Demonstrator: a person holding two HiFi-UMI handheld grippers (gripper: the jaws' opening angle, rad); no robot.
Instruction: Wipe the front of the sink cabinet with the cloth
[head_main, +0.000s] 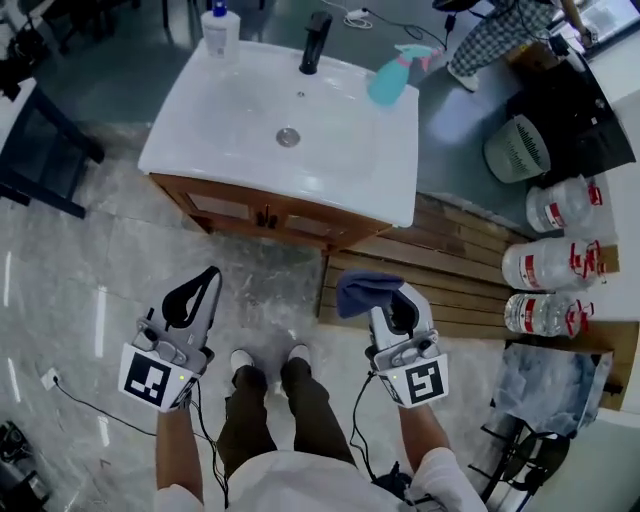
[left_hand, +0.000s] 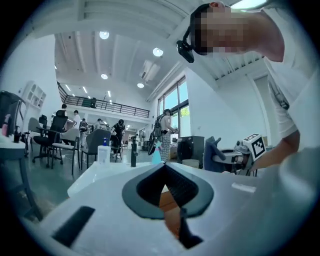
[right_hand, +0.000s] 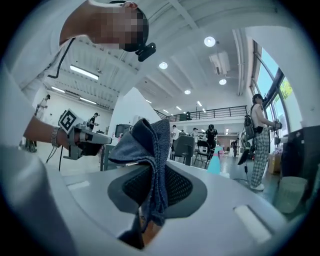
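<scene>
Dark blue folded cloth (head_main: 364, 292), one, clamped in right gripper (head_main: 398, 305), near wooden white-topped sink cabinet (head_main: 262, 214), not touching. Left gripper (head_main: 203, 290) jaws together, holding nothing. Three clear plastic water bottles (head_main: 545, 266) right of cabinet. Grey marble floor (head_main: 90, 290).

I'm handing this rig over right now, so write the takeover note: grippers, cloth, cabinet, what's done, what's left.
Left gripper: jaws shut, nothing between them.
Right gripper: shut on the blue cloth, which bunches up past the jaw tips.
Sink cabinet: ahead of the person, wooden front facing them; neither gripper touches it.
Done: cloth is in grip.
Left: bring the cloth to the cabinet front and wipe it.
</scene>
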